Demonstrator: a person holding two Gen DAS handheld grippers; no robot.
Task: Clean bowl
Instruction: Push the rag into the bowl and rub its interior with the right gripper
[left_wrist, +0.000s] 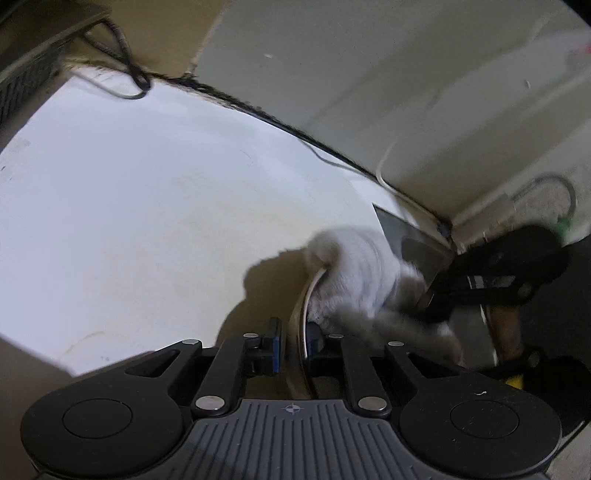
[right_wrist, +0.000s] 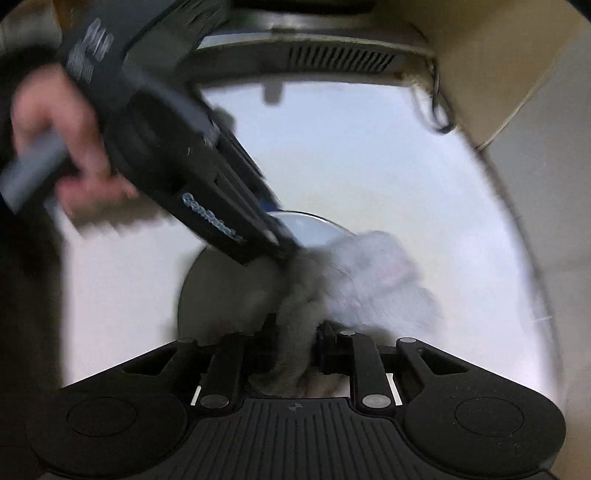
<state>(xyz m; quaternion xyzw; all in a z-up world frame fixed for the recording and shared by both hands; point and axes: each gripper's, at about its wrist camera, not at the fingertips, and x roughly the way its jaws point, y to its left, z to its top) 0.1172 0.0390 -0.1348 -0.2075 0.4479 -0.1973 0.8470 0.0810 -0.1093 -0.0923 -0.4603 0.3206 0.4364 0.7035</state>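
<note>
While the left gripper (left_wrist: 293, 345) pinches only the rim of the bowl (left_wrist: 301, 306), a slip is the main risk.
Bowl sits tilted on the white table (left_wrist: 147, 203), its edge clamped between nearly closed jaws; a hard wipe could likely twist it free. Right gripper (right_wrist: 295, 341), jaws narrow, clamps a tail of the grey-white cloth (right_wrist: 369, 273), which is bunched over the bowl's far rim; a thin hold may let the cloth pull out. Left gripper points steeply down from the left, a hand (right_wrist: 55, 147) on its handle; right wrist view is blurred.
</note>
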